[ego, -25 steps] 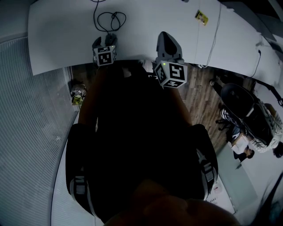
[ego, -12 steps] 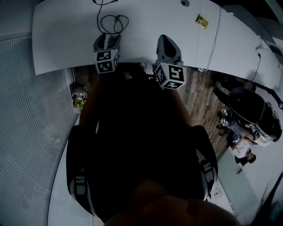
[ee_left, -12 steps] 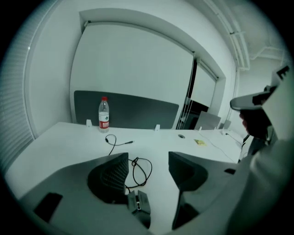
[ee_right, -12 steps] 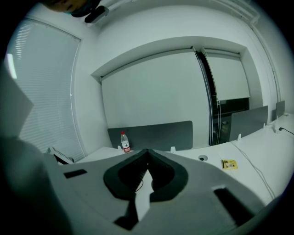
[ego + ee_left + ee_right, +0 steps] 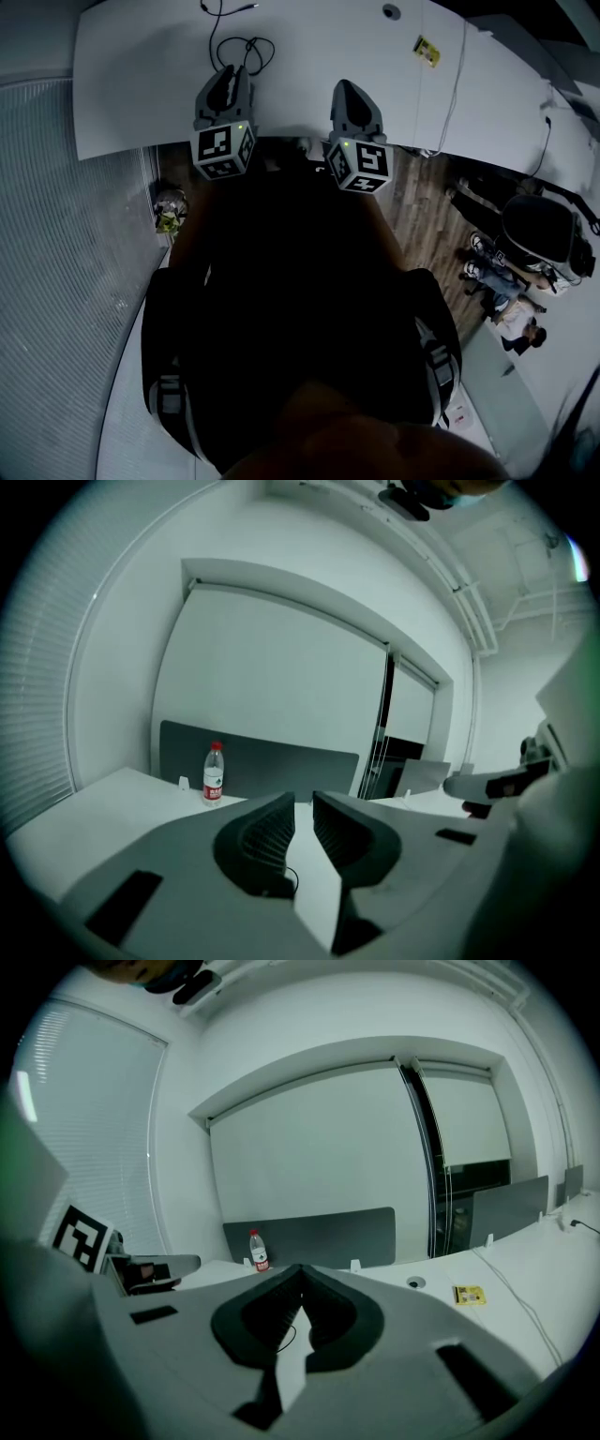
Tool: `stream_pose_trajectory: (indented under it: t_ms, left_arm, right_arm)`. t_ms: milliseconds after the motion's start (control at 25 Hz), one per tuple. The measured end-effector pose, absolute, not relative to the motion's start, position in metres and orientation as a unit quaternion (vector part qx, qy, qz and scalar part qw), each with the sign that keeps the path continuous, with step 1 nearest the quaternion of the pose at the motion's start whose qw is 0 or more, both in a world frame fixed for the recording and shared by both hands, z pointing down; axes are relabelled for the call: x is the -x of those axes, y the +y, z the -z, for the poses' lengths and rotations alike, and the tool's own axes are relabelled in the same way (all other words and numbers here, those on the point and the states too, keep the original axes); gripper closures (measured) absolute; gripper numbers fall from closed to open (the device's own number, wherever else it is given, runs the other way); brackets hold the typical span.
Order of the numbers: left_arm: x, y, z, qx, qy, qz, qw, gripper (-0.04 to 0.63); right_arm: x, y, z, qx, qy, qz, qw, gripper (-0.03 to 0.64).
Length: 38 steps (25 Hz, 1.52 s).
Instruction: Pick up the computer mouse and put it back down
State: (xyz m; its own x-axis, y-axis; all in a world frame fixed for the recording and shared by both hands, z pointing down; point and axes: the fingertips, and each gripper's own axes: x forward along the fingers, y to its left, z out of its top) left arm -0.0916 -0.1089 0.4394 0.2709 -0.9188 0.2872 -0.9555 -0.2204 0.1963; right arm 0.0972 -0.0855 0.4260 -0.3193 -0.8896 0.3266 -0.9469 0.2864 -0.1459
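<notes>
Two claws hang over the white bench (image 5: 141,75) in the head view: the left claw (image 5: 230,71) has its tip over the near end of the looped cable (image 5: 246,45), and the right claw (image 5: 345,86) sits beside it, apart. No mouse shows here. The cable runs in under the left claw, so the mouse probably lies on the bench hidden beneath it, though that can't be confirmed. Any pull-away should therefore go straight up, so that no jaw hooks the loop and drags the mouse. In the left gripper view the jaws stand only a narrow slit apart, having just been closing, and nothing is between them. Only bare bench and a thread of cable show through the gap, and a bottle (image 5: 214,772) stands far back by the grey screen. This claw looks across the bench rather than down at it. If a grab is still due, I judge it must first tip down until the mouse sits in the gap and open wide. It should then close on the body's two sides, never on the cable. In the right gripper view the jaws meet at their tips and hold nothing, with a bit of cable showing below them. That claw is best left parked, clear of the loop.
</notes>
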Motion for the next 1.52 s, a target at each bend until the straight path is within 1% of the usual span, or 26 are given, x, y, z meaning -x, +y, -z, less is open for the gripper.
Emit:
stream_pose_trajectory:
  t_ms: [120,360,480,640,1000,1520]
  left_arm:
    - [0.093,-0.104,-0.422,-0.779,-0.606,-0.04,0.153,0.559]
    - [0.093,-0.091,-0.385,-0.776,-0.614,-0.007,0.145,0.584]
    - [0.095,-0.084,-0.373,-0.774,-0.621,0.002,0.123,0.589]
    - [0.094,-0.079,-0.372,-0.773,-0.627,-0.013,0.098,0.589]
    - [0.09,-0.074,-0.375,-0.776,-0.622,-0.008,0.105,0.589]
    - [0.092,-0.077,-0.379,-0.774,-0.624,-0.01,0.11,0.589]
  right_arm:
    - [-0.095,-0.083,-0.425,-0.574,-0.798,-0.159,0.091,0.617]
    - [-0.094,-0.08,-0.42,-0.573,-0.8,-0.159,0.084,0.617]
    - [-0.094,-0.078,-0.42,-0.571,-0.801,-0.16,0.083,0.617]
    - [-0.092,-0.075,-0.42,-0.566,-0.804,-0.159,0.085,0.617]
    - [-0.086,-0.074,-0.416,-0.556,-0.813,-0.15,0.079,0.617]
    - [-0.081,-0.077,-0.42,-0.548,-0.818,-0.151,0.09,0.617]
